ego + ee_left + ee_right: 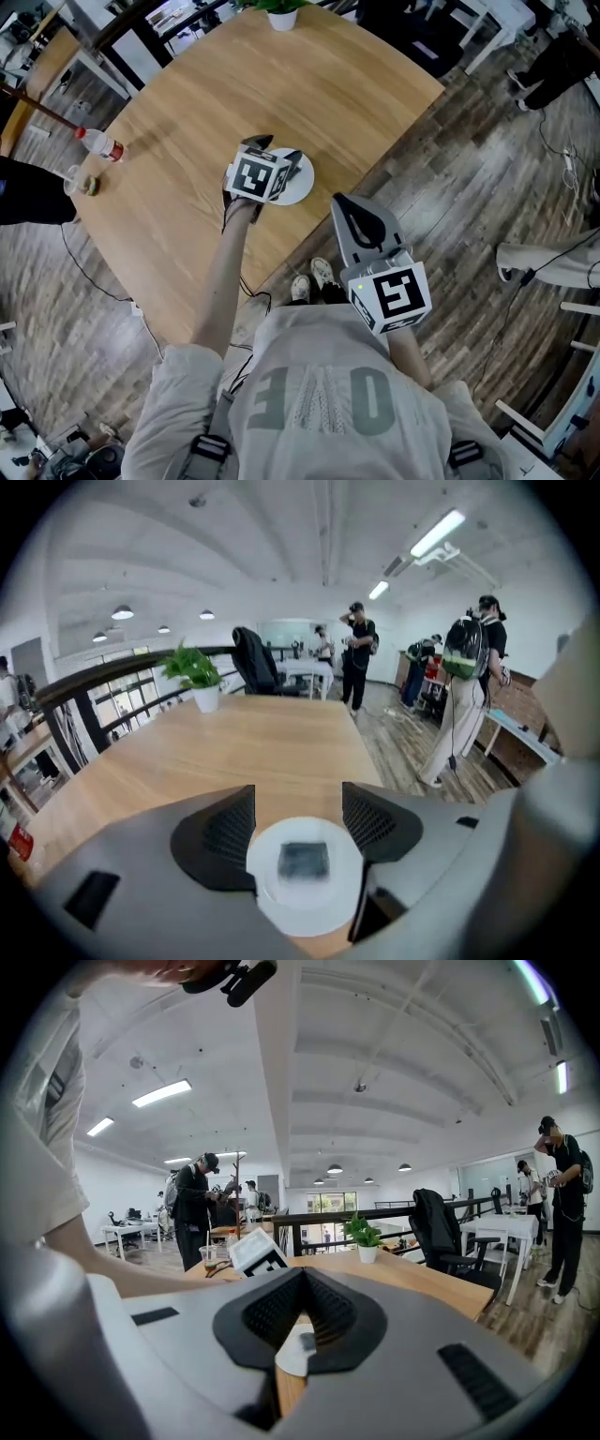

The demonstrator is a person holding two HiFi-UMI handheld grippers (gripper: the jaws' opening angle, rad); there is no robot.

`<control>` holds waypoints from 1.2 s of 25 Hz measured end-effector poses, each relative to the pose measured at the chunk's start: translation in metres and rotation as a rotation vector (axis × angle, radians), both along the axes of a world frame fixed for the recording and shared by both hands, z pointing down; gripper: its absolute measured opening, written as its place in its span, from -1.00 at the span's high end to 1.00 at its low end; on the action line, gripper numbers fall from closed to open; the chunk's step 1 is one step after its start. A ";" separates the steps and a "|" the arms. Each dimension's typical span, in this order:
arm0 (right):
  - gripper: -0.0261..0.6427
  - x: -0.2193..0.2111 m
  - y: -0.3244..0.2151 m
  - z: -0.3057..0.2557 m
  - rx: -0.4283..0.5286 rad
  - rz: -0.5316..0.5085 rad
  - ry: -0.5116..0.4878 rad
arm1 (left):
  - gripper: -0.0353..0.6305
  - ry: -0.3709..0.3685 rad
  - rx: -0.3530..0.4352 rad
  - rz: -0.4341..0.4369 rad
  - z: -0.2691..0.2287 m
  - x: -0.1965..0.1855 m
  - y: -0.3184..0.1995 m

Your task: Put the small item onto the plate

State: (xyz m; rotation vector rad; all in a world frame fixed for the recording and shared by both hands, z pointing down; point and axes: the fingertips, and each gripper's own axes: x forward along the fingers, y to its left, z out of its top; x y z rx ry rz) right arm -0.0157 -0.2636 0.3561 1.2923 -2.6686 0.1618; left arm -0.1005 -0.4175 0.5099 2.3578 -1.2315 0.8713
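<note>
A white plate (302, 184) lies near the front right edge of the round wooden table (187, 112). On the plate (305, 902) rests a small dark grey square item (304, 860). My left gripper (276, 150) hovers just over the plate, and its marker cube hides the item in the head view. In the left gripper view, that gripper (298, 832) is open, one jaw on each side of the item and not touching it. My right gripper (352, 212) is held back off the table's edge, close to the person's body. Its jaws (300, 1277) are shut with nothing between them, and they point toward the plate (292, 1352).
A small potted plant (281, 13) stands at the table's far edge. A plastic bottle (101, 143) and a cup (79, 182) sit at the left rim. Several people (359, 658) stand on the wooden floor right of the table. A black chair (253, 662) stands behind the table.
</note>
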 end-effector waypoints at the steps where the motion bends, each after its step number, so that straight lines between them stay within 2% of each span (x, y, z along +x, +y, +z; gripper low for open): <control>1: 0.87 -0.001 -0.002 -0.003 0.006 -0.002 -0.003 | 0.01 0.049 0.066 -0.022 -0.025 -0.001 -0.003; 4: 0.87 -0.004 -0.005 -0.011 0.026 -0.009 -0.009 | 0.06 0.189 0.299 -0.069 -0.107 -0.006 0.003; 5: 0.87 -0.005 -0.006 -0.014 0.035 -0.012 -0.011 | 0.19 0.232 0.399 -0.082 -0.137 -0.008 0.011; 6: 0.87 -0.006 -0.007 -0.018 0.047 -0.016 -0.015 | 0.39 0.269 0.514 -0.098 -0.168 -0.010 0.021; 7: 0.87 -0.008 -0.009 -0.023 0.062 -0.022 -0.020 | 0.68 0.304 0.635 -0.114 -0.198 -0.013 0.034; 8: 0.87 -0.010 -0.010 -0.028 0.079 -0.026 -0.029 | 0.83 0.339 0.745 -0.129 -0.226 -0.016 0.048; 9: 0.87 -0.010 -0.012 -0.034 0.097 -0.026 -0.043 | 0.87 0.376 0.835 -0.143 -0.249 -0.018 0.063; 11: 0.87 -0.010 -0.015 -0.046 0.123 -0.014 -0.084 | 0.87 0.447 0.952 -0.183 -0.282 -0.021 0.092; 13: 0.87 -0.009 -0.017 -0.055 0.141 -0.001 -0.122 | 0.87 0.479 1.009 -0.248 -0.295 -0.025 0.116; 17: 0.87 -0.007 -0.016 -0.065 0.173 0.013 -0.153 | 0.87 0.477 1.059 -0.360 -0.296 -0.032 0.149; 22: 0.87 -0.012 -0.016 -0.072 0.207 -0.006 -0.140 | 0.87 0.451 1.081 -0.360 -0.301 -0.035 0.150; 27: 0.87 -0.015 -0.012 -0.073 0.211 -0.026 -0.146 | 0.87 0.400 1.095 -0.438 -0.301 -0.048 0.157; 30: 0.87 -0.016 -0.011 -0.071 0.211 -0.035 -0.148 | 0.87 0.380 1.091 -0.449 -0.298 -0.049 0.158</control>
